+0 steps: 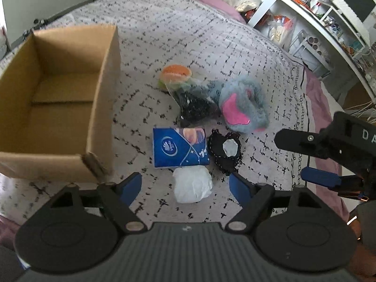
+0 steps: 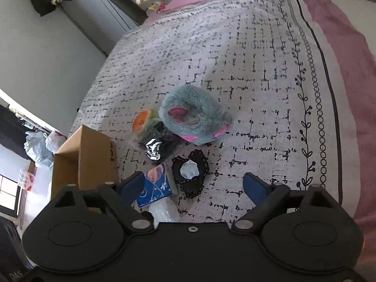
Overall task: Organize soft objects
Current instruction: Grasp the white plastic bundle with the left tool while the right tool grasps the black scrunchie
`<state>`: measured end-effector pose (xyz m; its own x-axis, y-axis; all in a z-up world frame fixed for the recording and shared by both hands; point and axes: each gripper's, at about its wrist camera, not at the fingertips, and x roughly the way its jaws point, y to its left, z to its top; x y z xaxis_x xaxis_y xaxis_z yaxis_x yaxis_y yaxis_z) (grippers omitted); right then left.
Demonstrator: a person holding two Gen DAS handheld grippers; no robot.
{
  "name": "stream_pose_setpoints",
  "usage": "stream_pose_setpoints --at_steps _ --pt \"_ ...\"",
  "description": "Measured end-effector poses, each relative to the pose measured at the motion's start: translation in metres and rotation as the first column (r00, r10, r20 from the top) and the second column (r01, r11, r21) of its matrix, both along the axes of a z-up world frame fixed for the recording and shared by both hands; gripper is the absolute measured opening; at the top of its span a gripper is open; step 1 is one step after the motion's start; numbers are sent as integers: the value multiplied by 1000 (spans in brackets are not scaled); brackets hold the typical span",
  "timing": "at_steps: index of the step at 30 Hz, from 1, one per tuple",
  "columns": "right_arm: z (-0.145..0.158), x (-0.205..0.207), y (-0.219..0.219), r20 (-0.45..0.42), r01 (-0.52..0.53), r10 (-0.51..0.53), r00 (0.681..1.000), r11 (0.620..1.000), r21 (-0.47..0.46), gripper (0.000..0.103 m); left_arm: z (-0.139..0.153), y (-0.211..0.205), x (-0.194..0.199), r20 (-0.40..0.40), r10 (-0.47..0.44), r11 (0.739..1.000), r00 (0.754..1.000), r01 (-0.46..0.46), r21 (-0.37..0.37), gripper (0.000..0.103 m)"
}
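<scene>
Where right gripper (image 1: 312, 157) shows, body reads "DA"; both grippers' fingers spread, empty; tissue pack (image 1: 180, 150) print unreadable.

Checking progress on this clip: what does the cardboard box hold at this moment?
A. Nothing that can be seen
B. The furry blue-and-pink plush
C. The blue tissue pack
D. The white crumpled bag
A. In the left wrist view the cardboard box shows only its bare floor, while the blue tissue pack, the plush and the white bag all lie on the bedspread outside it.
</scene>
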<state>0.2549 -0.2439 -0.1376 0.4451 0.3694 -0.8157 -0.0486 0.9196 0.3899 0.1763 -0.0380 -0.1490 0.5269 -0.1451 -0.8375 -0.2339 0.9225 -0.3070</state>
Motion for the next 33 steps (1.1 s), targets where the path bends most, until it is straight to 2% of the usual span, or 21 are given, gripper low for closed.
stream_pose_setpoints --at_steps 6,14,17,21,30,33 --pt "-21 15 1 -76 12 -9 997 1000 28 73 -18 -6 12 -34 45 999 998 -46 -28 76" --pt "-45 31 3 -143 44 -38 989 998 36 71 -43 -8 25 -97 118 990 988 -125 -68 65" --pt "-53 37 8 -164 40 -34 986 999 33 70 -46 -10 27 -97 136 988 986 -142 -63 61" --pt "-62 43 11 -180 53 -47 983 998 25 69 -47 -10 30 -109 148 986 983 -155 -56 44" --pt "-73 49 25 -174 29 -33 984 999 -24 68 -48 -3 31 -116 160 981 980 -172 -96 44" --pt "-74 48 29 -155 0 -7 988 999 -41 56 -47 -2 30 -115 153 981 982 -165 -100 43"
